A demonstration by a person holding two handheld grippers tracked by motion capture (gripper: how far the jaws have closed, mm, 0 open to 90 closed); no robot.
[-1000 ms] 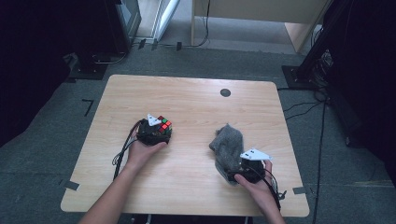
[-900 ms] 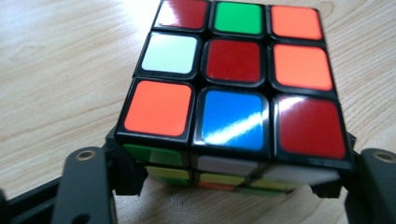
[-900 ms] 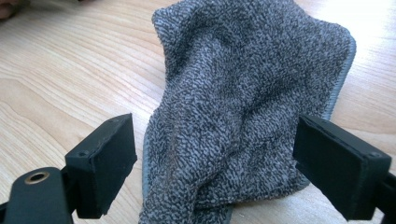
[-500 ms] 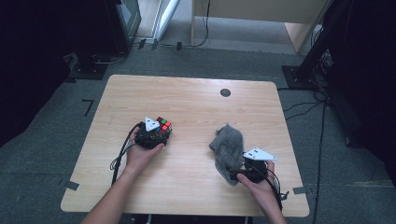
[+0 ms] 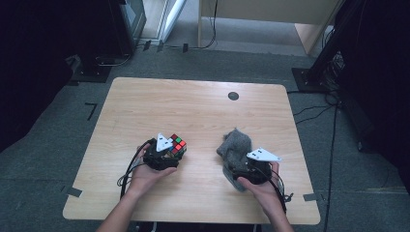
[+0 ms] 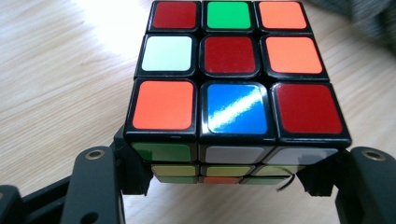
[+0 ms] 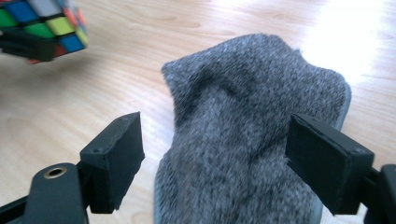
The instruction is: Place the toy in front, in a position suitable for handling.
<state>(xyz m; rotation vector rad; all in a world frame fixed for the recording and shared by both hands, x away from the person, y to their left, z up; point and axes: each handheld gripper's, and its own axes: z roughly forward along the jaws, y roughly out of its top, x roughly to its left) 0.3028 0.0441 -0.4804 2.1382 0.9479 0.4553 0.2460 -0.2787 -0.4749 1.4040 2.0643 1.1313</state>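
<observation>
While the left gripper point(image 5: 170, 153) clamps its jaws on the sides of the multicoloured plastic puzzle cube point(image 6: 233, 88), the cube sits square between them, lifted off the pale wooden tabletop point(image 5: 193, 111). Over at the right gripper point(image 7: 215, 158), the jaws have just been closing but stand spread, not pressing, with the fuzzy grey cloth point(image 7: 247, 135) lying between them.

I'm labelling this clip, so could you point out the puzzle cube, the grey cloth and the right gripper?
Puzzle cube point(image 6: 233, 60), left gripper view, on the dark red middle tile of its top face.
Grey cloth point(image 7: 243, 116), right gripper view, on its fuzzy upper surface.
Right gripper point(image 7: 212, 158), right gripper view, midway between its two black jaws.
</observation>
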